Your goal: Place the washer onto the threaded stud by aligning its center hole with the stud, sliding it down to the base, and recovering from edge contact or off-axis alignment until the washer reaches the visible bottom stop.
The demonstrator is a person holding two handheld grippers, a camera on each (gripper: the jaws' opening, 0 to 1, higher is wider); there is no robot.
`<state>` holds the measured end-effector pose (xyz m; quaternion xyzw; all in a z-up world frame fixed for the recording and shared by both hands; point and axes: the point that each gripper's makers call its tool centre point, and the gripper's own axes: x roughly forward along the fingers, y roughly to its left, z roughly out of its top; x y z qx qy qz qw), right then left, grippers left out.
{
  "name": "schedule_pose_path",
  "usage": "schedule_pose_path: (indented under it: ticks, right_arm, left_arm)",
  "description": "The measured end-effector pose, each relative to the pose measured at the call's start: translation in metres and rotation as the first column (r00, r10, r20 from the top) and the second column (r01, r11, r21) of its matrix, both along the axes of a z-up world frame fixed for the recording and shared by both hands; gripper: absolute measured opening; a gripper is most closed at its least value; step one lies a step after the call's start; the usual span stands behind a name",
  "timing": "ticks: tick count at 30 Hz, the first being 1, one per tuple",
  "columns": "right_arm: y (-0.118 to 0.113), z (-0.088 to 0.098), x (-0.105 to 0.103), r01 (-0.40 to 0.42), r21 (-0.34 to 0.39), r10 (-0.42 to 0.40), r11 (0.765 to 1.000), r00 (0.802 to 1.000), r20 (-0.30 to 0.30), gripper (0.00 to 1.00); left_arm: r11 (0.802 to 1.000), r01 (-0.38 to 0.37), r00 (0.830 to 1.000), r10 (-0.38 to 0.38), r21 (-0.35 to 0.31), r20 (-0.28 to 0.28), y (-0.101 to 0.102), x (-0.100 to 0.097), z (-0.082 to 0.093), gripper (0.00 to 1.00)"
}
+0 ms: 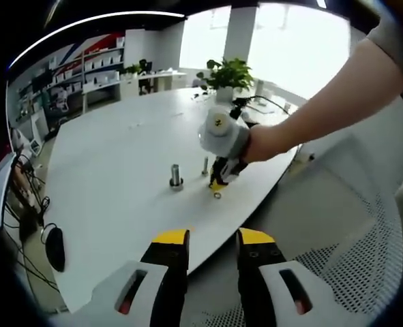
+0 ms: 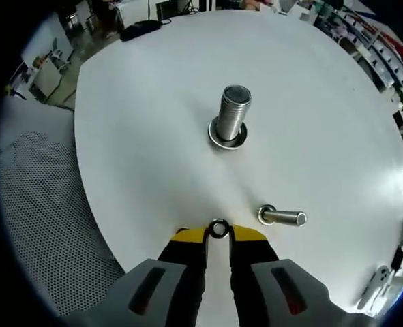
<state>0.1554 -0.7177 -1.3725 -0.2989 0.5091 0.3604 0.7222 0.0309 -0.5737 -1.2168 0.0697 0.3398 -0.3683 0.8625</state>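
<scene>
A thick threaded stud [image 2: 234, 112] stands upright on the white table [image 2: 140, 122], with a metal ring around its base. My right gripper [image 2: 219, 233] holds its yellow-tipped jaws close together on a small washer [image 2: 219, 228], low over the table's near edge, a short way in front of the stud. In the left gripper view, a person's hand holds the right gripper [image 1: 219, 182] over the washer [image 1: 217, 195], right of the stud [image 1: 176, 176]. My left gripper [image 1: 213, 237] hangs open off the table's edge with nothing between its jaws.
A thin bolt [image 2: 283, 217] stands just right of the washer, also seen as the bolt [image 1: 204, 165] behind it. A potted plant [image 1: 228, 73] sits at the far table end. A mesh chair [image 2: 44, 204] stands beside the table, and a black mouse [image 1: 54, 246] lies low at the left.
</scene>
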Motion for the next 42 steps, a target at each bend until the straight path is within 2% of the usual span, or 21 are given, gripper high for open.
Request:
schedule_pose_path:
  ticks: [3, 7, 8, 10, 20, 28, 29, 33, 42]
  right_arm:
    - [-0.003, 0.000, 0.000, 0.030, 0.030, -0.029, 0.999, 1.000, -0.010, 0.14]
    - [-0.005, -0.001, -0.002, 0.020, 0.004, -0.020, 1.000, 1.000, -0.024, 0.14]
    - [-0.005, 0.000, -0.005, 0.054, 0.013, -0.053, 0.998, 0.997, -0.048, 0.14]
    - [-0.005, 0.002, -0.006, 0.106, 0.043, -0.103, 0.993, 0.993, -0.059, 0.14]
    - [-0.021, 0.030, 0.008, 0.145, 0.073, -0.144, 0.987, 0.989, -0.016, 0.14]
    - [-0.023, 0.053, 0.023, 0.145, 0.123, -0.153, 0.982, 0.987, 0.051, 0.14]
    - [-0.024, 0.059, 0.029, 0.146, 0.135, -0.157, 0.980, 0.984, 0.078, 0.14]
    - [-0.024, 0.067, 0.035, 0.140, 0.151, -0.159, 0.979, 0.980, 0.123, 0.14]
    - [-0.015, 0.064, 0.038, 0.102, 0.144, -0.123, 0.984, 0.981, 0.149, 0.14]
  left_arm:
    - [1.000, -0.001, 1.000, 0.001, 0.001, 0.000, 0.000, 0.000, 0.000, 0.25]
    - [1.000, -0.004, 1.000, 0.004, 0.000, 0.003, 0.001, 0.001, 0.000, 0.25]
    - [1.000, -0.004, 1.000, 0.004, 0.000, 0.003, 0.001, 0.001, 0.001, 0.25]
    - [1.000, -0.005, 1.000, 0.005, -0.001, 0.005, 0.001, 0.001, 0.001, 0.25]
    - [1.000, -0.001, 1.000, 0.001, -0.001, 0.002, 0.000, 0.001, 0.000, 0.25]
    - [1.000, -0.004, 1.000, 0.004, 0.007, -0.008, 0.001, 0.000, -0.002, 0.25]
    - [1.000, -0.004, 1.000, 0.004, 0.009, -0.010, 0.001, 0.000, -0.002, 0.25]
    - [1.000, -0.016, 1.000, 0.016, 0.008, -0.005, 0.003, 0.002, -0.002, 0.26]
    - [1.000, -0.015, 1.000, 0.015, 0.010, -0.003, 0.003, 0.001, -0.002, 0.26]
